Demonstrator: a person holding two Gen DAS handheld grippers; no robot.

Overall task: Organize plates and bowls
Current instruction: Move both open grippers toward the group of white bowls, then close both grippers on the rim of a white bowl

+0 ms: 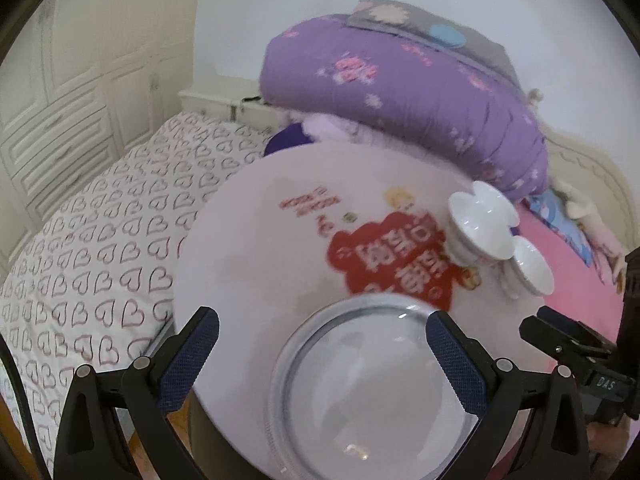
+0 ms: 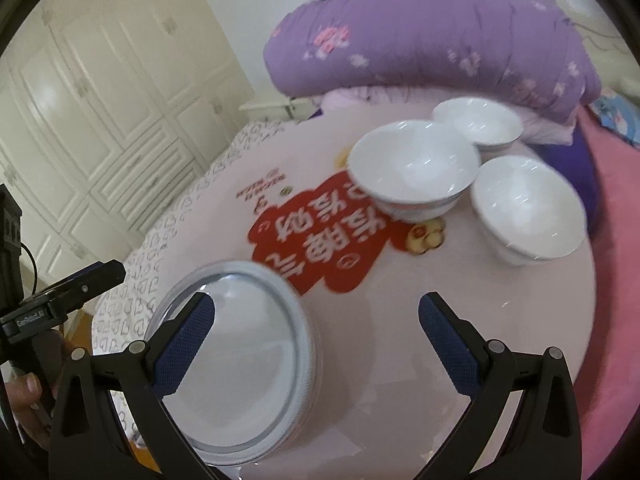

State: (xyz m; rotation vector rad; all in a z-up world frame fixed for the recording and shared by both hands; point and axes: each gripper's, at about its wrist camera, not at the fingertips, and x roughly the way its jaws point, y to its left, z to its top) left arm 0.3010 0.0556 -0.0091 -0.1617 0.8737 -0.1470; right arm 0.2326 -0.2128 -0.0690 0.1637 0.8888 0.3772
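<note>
The left tongs point(image 1: 320, 356) are wide open, holding nothing, with the stack of white round plates point(image 1: 372, 392) between their arms. The right tongs point(image 2: 316, 336) are open and empty too, plates at their left, three white china bowls point(image 2: 412, 168) ahead. A bump could knock the plates off the round pink table point(image 2: 360, 360).

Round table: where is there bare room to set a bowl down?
On the round table, the near patch between the stacked plates and the right gripper is bare, and so is the red print between plates and bowls. The far right side is crowded: three white bowls close together.
</note>
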